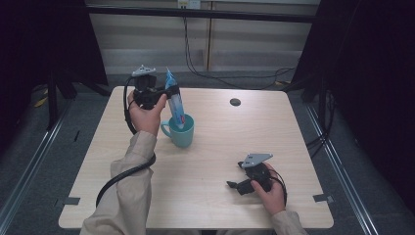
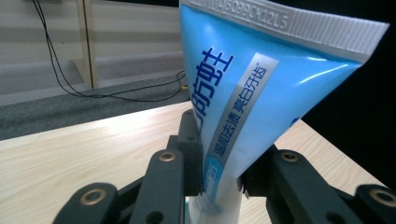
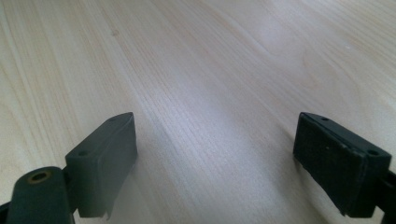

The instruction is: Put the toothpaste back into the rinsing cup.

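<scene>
Lowering a blue toothpaste tube (image 1: 174,100), clamped in the left tongs (image 1: 169,93), cap-first into the teal mug (image 1: 179,132) mid-surface (image 1: 220,147); next, letting go. Right tongs (image 1: 234,185) idle, wide apart, empty.

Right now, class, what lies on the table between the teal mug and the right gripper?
Nothing: in the high view, bare wood separates the teal mug from the right gripper.
</scene>
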